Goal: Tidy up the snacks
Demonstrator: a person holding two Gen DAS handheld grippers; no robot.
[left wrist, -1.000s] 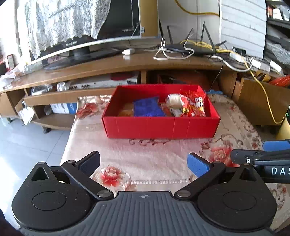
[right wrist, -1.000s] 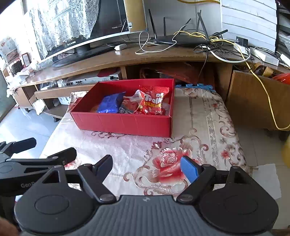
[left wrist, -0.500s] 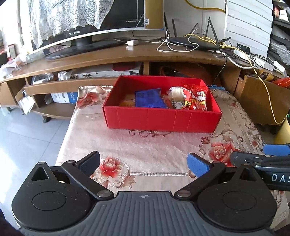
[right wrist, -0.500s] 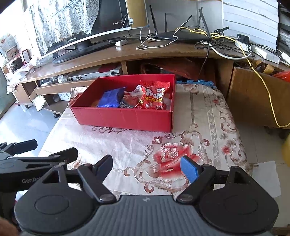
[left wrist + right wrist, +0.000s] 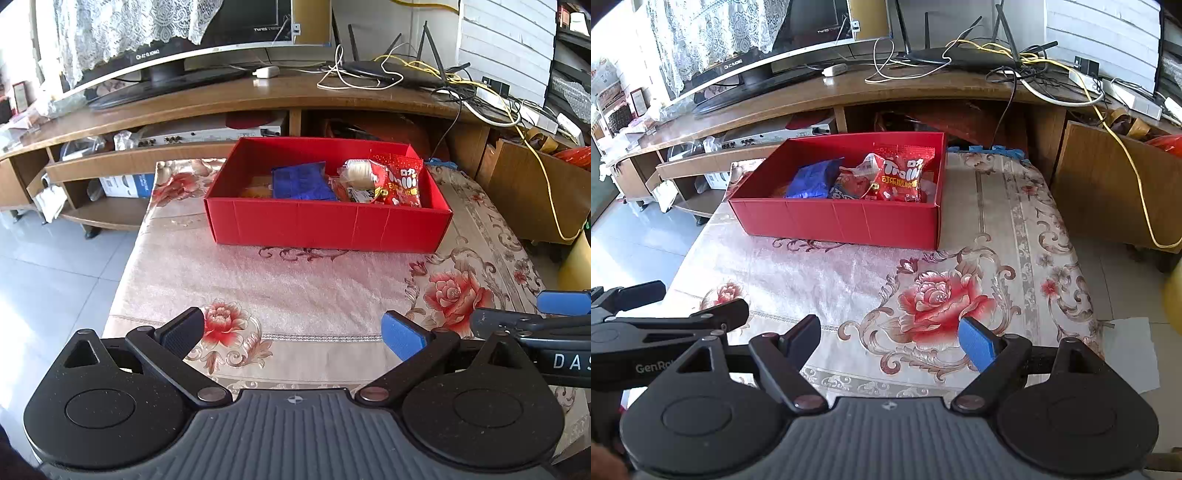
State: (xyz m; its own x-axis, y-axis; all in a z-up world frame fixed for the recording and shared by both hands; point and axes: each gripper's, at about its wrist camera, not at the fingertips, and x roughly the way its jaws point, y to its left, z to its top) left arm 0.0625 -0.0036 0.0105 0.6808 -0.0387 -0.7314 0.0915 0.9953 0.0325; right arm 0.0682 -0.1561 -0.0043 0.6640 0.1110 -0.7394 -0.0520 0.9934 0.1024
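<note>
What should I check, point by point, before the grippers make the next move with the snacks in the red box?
1. Left gripper free: ok, fingers apart, nothing between them.
2. Right gripper free: ok, fingers apart, nothing between them.
3. Red box reachable: ok, it sits open on the flowered tablecloth, with bare cloth between it and both grippers.
4. Snacks inside the box: ok, blue packet and red Trolli bag lie within the walls.
5. Snacks left outside the box: ok, none visible on the cloth in either view.
6. Whether the snacks are sorted: cannot tell, they overlap in the right half of the box.
</note>
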